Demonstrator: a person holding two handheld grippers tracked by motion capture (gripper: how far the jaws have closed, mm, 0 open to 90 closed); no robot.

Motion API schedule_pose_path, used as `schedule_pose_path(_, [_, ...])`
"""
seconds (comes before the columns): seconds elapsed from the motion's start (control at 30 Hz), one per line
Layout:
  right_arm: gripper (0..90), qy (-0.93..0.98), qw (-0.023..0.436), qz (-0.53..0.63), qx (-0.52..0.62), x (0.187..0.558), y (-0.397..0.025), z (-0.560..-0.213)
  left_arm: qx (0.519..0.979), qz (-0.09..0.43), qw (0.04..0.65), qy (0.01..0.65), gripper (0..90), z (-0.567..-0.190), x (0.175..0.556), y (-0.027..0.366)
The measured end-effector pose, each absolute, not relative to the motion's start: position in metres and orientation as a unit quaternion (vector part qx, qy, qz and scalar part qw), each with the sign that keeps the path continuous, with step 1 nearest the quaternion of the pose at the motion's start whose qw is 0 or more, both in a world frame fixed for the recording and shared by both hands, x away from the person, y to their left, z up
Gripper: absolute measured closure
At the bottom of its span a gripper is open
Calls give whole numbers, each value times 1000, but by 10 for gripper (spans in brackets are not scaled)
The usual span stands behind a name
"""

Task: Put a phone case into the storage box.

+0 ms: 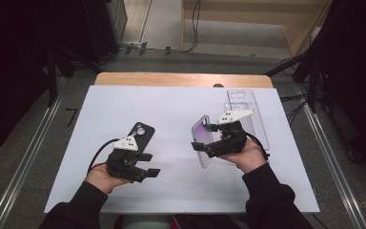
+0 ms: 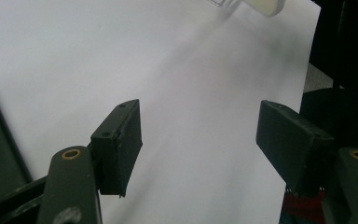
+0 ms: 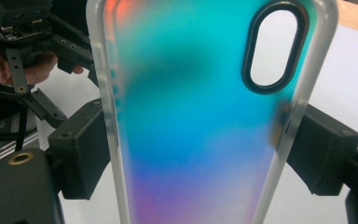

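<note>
The white tabletop [image 1: 171, 114] is carrying everything, lying under both hands. At about 2 o'clock on it, a clear plastic tray [image 1: 252, 107] is resting flat, its long axis running from 12 toward 6. At about 9 o'clock a black phone [image 1: 140, 133] is lying flat, its camera end pointing toward 1 o'clock, just beyond the left claw.

The iridescent phone case [image 1: 202, 138] is sitting lifted off the tabletop at about 3 o'clock from centre, just beside the tray. In the high view its long axis is running roughly 12 to 6, with the face turned toward 9 o'clock. In the right gripper view the case [image 3: 191, 121] is standing upright, its oval camera cutout at 1 o'clock.

The right claw [image 1: 208, 143] is closing on that case across its width, one black jaw pressing each frosted long edge, as the right gripper view shows.

The left claw [image 1: 147, 164] is gaping wide, pointing toward 3 o'clock. In the left gripper view its jaws are standing well apart over bare tabletop, gripping nothing.
</note>
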State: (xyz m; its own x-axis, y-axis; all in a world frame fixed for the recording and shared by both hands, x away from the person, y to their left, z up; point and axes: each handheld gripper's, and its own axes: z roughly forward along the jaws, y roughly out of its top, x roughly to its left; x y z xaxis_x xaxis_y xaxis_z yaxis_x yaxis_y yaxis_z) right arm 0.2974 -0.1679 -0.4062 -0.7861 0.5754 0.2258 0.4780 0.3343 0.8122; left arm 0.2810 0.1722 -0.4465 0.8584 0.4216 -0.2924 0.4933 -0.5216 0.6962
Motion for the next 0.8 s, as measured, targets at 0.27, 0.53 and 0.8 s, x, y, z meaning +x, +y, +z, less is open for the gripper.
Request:
schedule_pose_path(0.27, [147, 804, 59, 486, 337, 296, -185, -393, 865, -38, 417, 277, 312, -447, 276, 181])
schedule_pose_path(0.53, [147, 790, 75, 494, 355, 297, -200, -383, 860, -37, 413, 299, 312, -448, 276, 185])
schedule_pose_path(0.8, [146, 773, 94, 501, 377, 301, -214, -376, 854, -33, 414, 313, 313, -448, 274, 191])
